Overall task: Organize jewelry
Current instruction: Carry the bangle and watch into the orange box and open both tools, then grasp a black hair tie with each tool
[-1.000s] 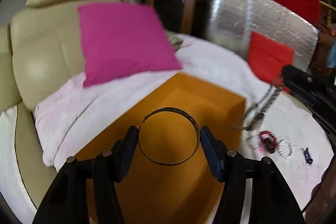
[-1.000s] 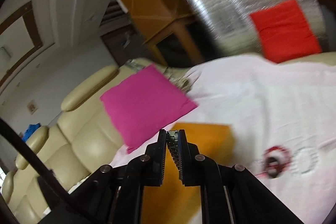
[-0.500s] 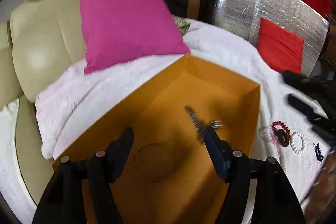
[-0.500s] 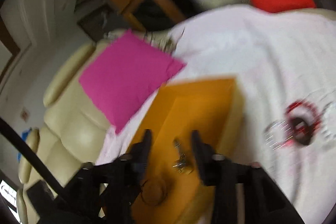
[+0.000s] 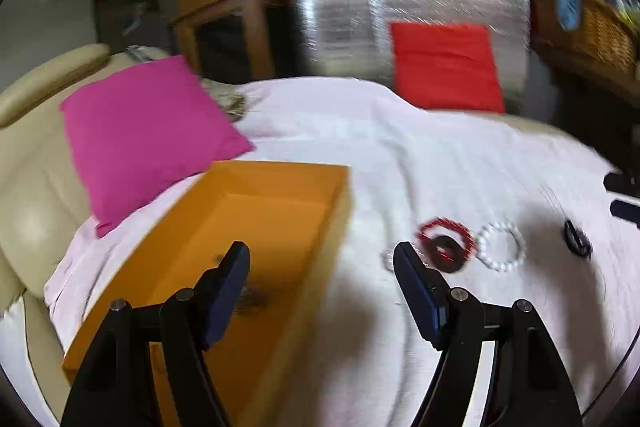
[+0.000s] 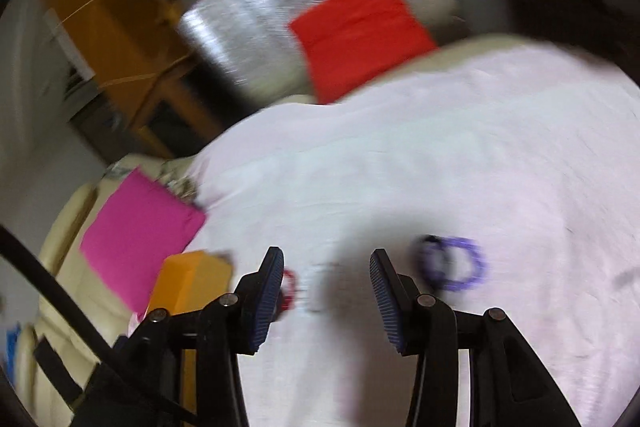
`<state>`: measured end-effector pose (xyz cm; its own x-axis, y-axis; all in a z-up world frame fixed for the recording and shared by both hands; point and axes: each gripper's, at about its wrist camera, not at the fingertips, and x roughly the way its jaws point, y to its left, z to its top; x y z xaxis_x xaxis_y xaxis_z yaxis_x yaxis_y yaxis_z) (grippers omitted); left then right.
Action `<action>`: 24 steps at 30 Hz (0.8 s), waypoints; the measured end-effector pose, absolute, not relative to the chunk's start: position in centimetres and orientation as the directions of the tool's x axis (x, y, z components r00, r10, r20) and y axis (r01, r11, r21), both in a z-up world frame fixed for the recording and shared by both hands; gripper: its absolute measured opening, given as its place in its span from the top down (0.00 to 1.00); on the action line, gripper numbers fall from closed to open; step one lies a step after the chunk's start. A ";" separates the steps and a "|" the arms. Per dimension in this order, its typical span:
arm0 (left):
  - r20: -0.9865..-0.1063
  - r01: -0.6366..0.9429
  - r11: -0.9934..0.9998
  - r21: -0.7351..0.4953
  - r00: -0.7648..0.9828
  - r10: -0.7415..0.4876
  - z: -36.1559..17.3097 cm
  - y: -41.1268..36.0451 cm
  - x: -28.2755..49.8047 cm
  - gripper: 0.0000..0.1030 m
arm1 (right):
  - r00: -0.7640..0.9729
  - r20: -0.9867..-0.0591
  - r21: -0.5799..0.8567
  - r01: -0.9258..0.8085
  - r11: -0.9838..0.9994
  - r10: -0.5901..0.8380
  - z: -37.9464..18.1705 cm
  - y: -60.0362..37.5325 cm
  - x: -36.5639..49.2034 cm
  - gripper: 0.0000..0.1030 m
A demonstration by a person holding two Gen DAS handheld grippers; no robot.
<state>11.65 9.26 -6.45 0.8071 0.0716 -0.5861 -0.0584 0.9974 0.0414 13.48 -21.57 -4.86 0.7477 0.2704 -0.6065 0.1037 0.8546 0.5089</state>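
While spread wide and holding nothing: left gripper [image 5: 321, 255], straddling right wall of orange box [image 5: 280, 187] on white cloth [image 5: 400, 131]. Blurred dark jewelry [image 5: 250, 297] inside box. Red bead bracelet [image 5: 446, 241] touching white pearl bracelet [image 5: 502, 245], just right of box. Right gripper [image 6: 327, 269] likewise released, above cloth; purple bracelet [image 6: 460, 263] just beside its right finger. Pink cushion [image 5: 148, 131] behind box.

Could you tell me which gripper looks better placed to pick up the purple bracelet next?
Right. The right gripper is open with the purple bracelet just beside its fingertips, while the left gripper faces the red bracelet.
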 end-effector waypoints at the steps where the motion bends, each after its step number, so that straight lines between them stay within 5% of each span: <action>1: -0.598 -0.035 0.999 0.040 0.800 0.052 -6.7 8.8 12.1 0.27 | 0.745 -0.611 0.520 0.121 0.846 0.269 -5.1 -22.7 13.6 0.53; 13: -0.709 0.156 0.981 -0.115 0.679 -0.191 -10.1 5.1 17.4 0.27 | 0.632 -0.687 0.583 0.185 0.791 0.359 -9.4 -27.5 16.0 0.53; 17: -0.722 0.197 0.966 -0.165 0.644 -0.255 -10.8 4.8 17.9 0.40 | 0.616 -0.701 0.572 0.188 0.798 0.358 -10.5 -27.0 17.3 0.54; 24: -0.714 0.248 0.952 -0.180 0.633 -0.300 -11.1 4.3 18.3 0.41 | 0.587 -0.725 0.574 0.227 0.787 0.360 -12.9 -27.1 19.7 0.63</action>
